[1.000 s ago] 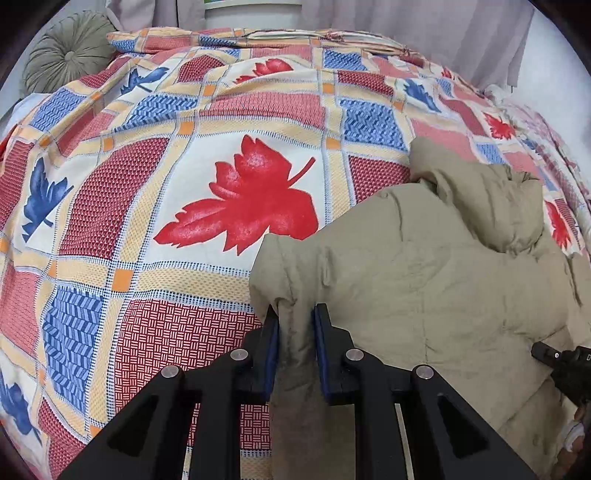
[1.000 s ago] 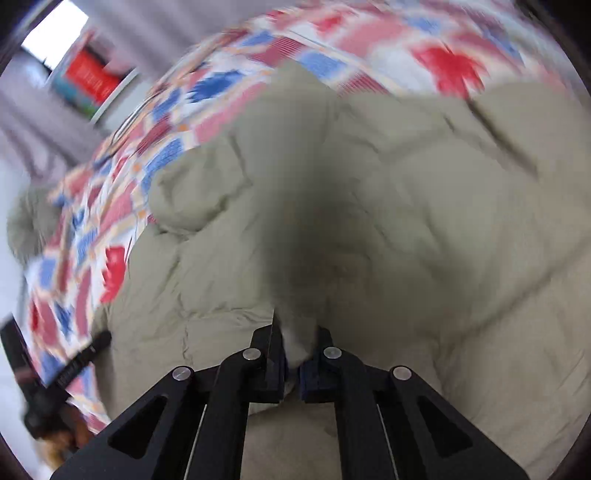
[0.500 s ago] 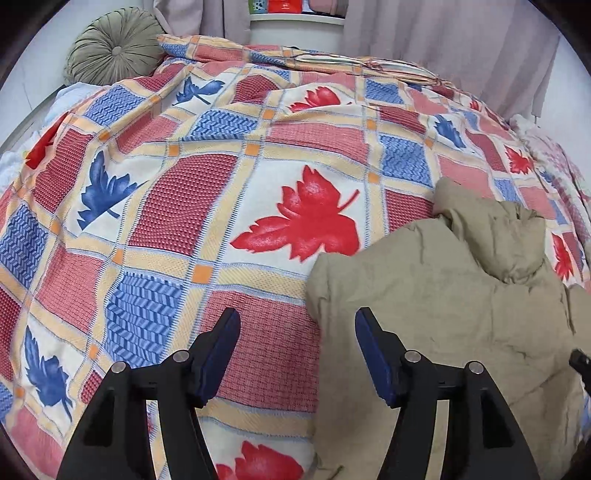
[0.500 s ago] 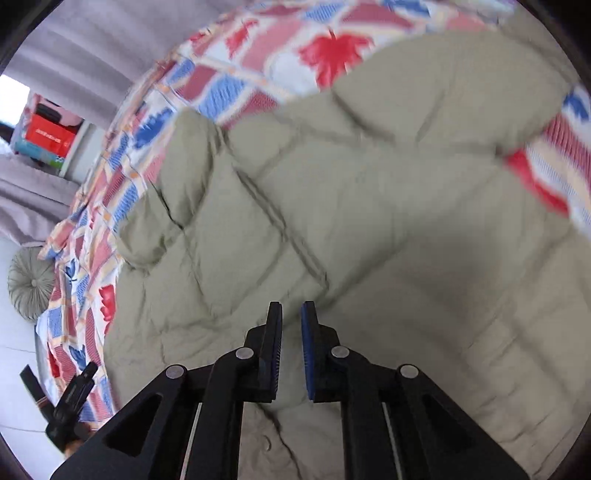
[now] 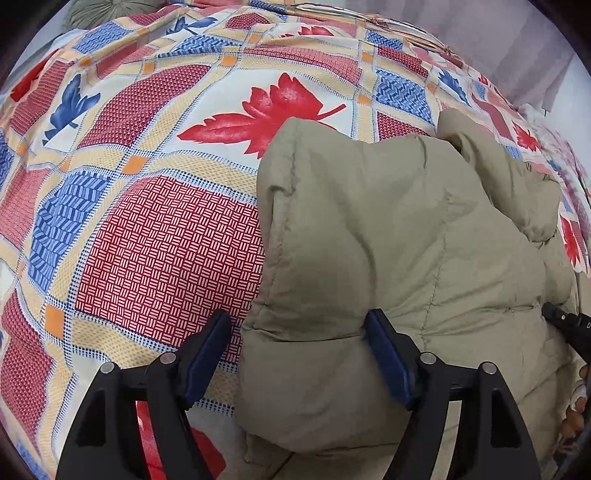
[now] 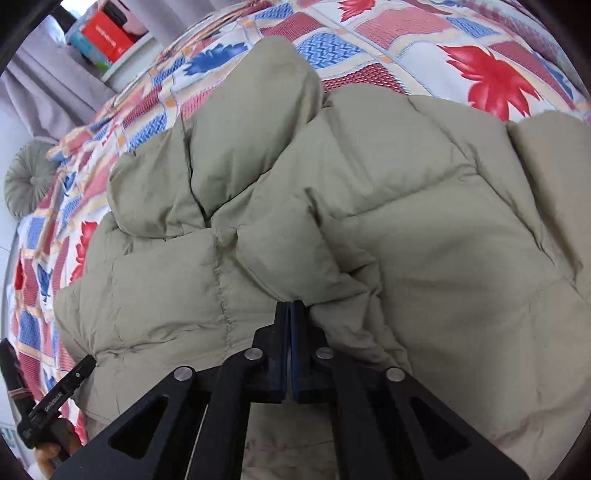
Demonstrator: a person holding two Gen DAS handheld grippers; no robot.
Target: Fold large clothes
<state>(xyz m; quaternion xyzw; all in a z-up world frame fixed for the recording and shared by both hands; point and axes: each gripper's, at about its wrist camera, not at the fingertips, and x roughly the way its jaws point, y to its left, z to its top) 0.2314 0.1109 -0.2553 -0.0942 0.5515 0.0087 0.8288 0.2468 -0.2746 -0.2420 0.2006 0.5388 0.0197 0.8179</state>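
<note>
left wrist: steeply down, close | right wrist: same | shared: jacket (image 5: 406,240), bedspread (image 6: 406,33)

Right gripper (image 6: 290,314) jaws fully closed, tips against a ridge of the beige puffer jacket (image 6: 369,229); whether any fabric is pinched can't be told. Jacket fills the area ahead, lying on the patchwork leaf-print bedspread (image 6: 406,33). Left gripper (image 6: 59,398) far left of the jaws.

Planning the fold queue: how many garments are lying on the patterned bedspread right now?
1: a khaki quilted puffer jacket, spread in a rumpled heap across the red-and-blue leaf-print bedspread, close to the cameras. Other garments could lie outside these two views.
</note>
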